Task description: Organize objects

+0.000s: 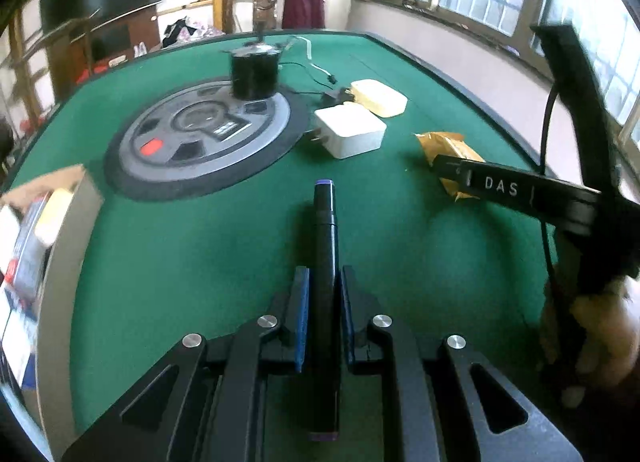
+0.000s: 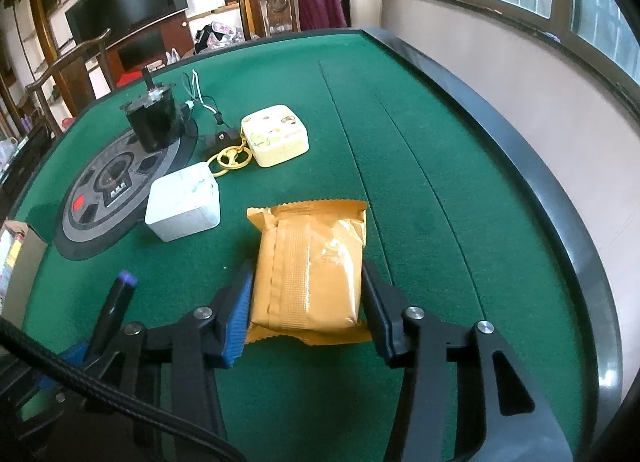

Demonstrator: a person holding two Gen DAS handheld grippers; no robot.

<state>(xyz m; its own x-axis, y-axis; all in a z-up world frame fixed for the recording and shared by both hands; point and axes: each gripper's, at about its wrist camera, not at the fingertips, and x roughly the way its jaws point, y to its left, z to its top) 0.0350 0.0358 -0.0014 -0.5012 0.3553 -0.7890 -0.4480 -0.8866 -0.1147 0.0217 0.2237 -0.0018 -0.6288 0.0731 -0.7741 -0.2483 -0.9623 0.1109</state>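
The left claw [image 1: 324,314] is clamped on a black marker [image 1: 325,262] that runs lengthwise between its blue pads, purple cap pointing ahead. It is a light, stiff, smooth cylinder, so it could slide along the pads; a hold near its middle suits it best.

The right claw [image 2: 308,302] brackets a yellow snack packet [image 2: 312,270], pads against its two sides as far as the view shows. The packet is crinkly film, soft and puffy, probably light and easy to crush; gripping across the padded middle, clear of the thin sealed edges, seems wise.

Beyond the packet, on the green felt table [image 2: 420,189], lie a white matte box [image 2: 184,207] and a cream case [image 2: 276,133] with a gold clasp. At far left is a black cylinder [image 2: 154,121].
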